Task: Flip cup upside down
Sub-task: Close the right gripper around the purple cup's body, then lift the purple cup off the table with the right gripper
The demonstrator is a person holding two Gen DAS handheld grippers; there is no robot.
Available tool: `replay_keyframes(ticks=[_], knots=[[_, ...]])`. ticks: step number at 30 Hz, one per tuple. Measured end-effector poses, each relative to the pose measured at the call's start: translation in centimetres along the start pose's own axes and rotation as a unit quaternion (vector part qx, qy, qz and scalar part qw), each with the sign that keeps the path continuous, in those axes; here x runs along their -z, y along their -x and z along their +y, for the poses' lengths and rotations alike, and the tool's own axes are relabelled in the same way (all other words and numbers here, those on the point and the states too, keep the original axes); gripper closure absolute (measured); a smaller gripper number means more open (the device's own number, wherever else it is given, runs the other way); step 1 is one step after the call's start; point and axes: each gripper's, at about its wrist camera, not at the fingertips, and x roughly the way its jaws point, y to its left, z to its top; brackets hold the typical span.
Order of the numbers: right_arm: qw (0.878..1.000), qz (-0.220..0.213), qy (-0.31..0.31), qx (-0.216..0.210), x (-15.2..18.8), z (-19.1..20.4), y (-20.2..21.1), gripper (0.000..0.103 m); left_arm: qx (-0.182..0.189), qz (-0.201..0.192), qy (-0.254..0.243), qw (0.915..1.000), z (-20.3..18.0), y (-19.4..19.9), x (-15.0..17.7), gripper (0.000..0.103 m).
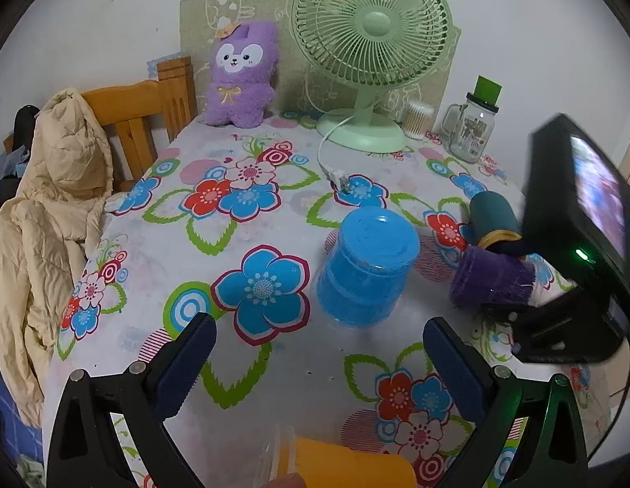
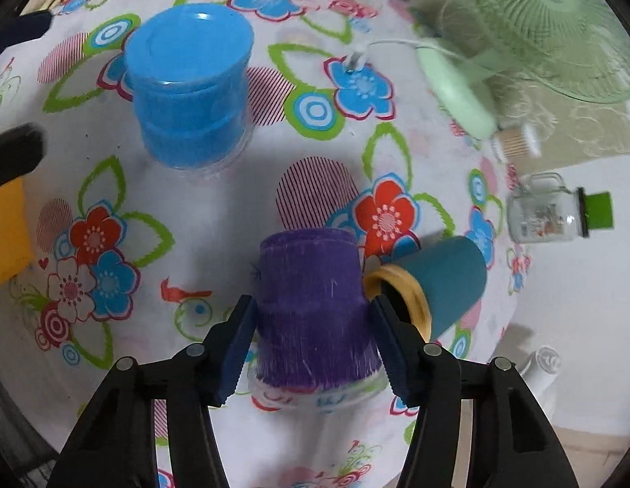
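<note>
R gripper (image 2: pixel 313 335) clamps purple cup (image 2: pixel 315 313), upside down on table (image 2: pixel 217 211).

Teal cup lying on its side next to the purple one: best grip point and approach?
Grip the teal cup across its mid-body, coming from above with fingers astride the curved sides. It lies on its side, yellow-rimmed mouth facing the purple cup, which the right gripper holds, so that end looks crowded.

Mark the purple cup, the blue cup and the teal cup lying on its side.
Purple fuzzy cup (image 2: pixel 315 321), right wrist view, side wall.
Blue plastic cup (image 1: pixel 370 240), left wrist view, upturned base.
Teal cup with yellow rim (image 2: pixel 453 280), right wrist view, side wall.
</note>
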Motion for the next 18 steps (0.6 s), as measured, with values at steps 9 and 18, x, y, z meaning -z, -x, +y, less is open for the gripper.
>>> replay_keyframes(ticks=[9,18], knots=[[0.998,0.0,-0.008,-0.063,-1.0,-1.7,-0.8,0.045,-0.002,-0.003,0.003,1.0,0.0,0.8,0.2,0.0],[0.969,-0.114,-0.147,-0.162,2.9,-2.2,3.4,0.045,0.016,0.0,0.018,0.9997,0.6,1.6,1.0,0.0]])
